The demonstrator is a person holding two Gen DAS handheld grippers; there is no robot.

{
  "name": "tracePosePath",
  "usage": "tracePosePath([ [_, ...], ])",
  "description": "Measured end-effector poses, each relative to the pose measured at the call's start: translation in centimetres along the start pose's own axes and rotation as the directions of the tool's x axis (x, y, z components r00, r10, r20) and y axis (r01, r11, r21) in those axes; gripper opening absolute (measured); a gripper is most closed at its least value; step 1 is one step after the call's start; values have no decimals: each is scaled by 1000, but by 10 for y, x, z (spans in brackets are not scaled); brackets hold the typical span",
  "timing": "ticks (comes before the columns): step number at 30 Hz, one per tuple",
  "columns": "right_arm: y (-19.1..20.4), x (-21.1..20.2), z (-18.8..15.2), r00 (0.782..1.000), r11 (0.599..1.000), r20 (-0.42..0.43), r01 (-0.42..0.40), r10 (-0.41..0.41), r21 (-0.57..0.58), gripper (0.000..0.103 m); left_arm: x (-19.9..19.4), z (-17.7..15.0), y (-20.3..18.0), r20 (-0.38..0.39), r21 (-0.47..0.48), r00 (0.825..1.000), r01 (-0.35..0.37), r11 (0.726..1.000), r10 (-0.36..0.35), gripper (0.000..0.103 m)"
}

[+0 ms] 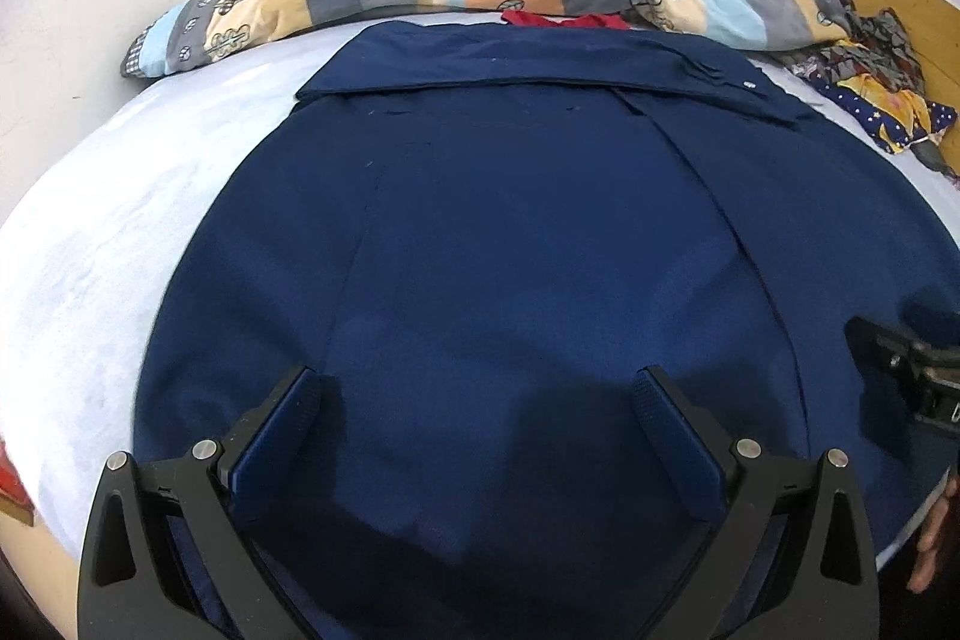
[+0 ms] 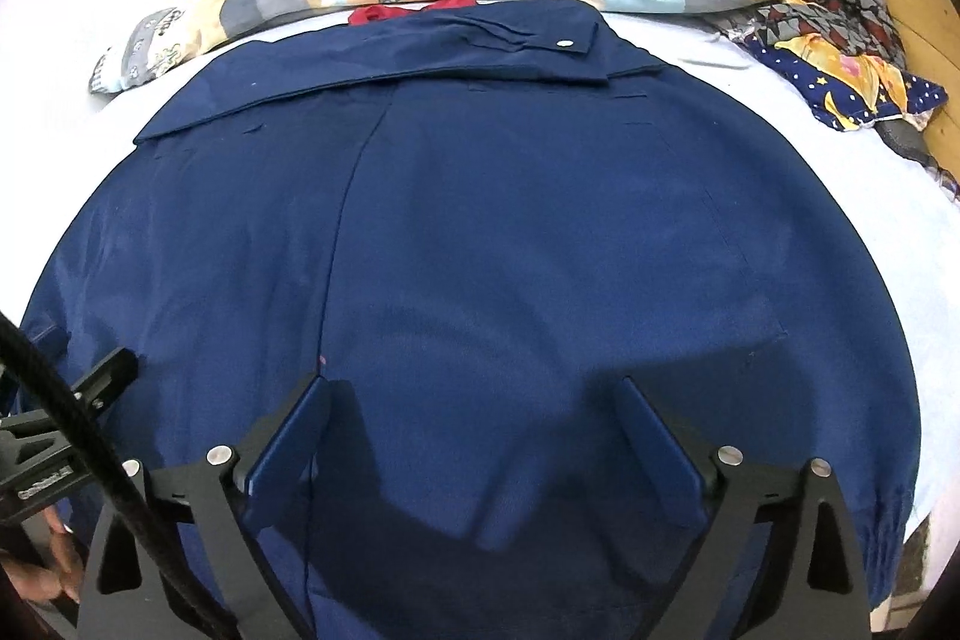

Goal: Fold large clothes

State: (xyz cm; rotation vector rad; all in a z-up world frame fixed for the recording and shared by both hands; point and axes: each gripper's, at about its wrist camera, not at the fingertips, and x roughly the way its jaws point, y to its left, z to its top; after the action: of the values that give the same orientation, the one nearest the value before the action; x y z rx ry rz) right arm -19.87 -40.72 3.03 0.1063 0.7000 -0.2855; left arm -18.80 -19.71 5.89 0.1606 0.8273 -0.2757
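Navy garment (image 1: 510, 232) flat on bed (image 1: 90, 250)

Navy garment (image 2: 510, 220) spread flat on bed (image 2: 810, 112), right hand-held gripper (image 2: 474, 394) wide apart above

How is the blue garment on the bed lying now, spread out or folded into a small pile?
Mostly spread out. The blue garment lies flat and wide over the bed; only its far edge is turned over as a flap.
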Motion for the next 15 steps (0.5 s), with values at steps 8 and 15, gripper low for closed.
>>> tracePosePath([
  [8,2,-4,-7,999,999,-23,30,-29,32,101,-9,-11,2,-23,-39,999,-28,999,27,103],
  [15,4,-4,-9,998,999,-47,51,-51,16,102,-10,-20,-3,24,-38,998,-58,998,59,103],
])
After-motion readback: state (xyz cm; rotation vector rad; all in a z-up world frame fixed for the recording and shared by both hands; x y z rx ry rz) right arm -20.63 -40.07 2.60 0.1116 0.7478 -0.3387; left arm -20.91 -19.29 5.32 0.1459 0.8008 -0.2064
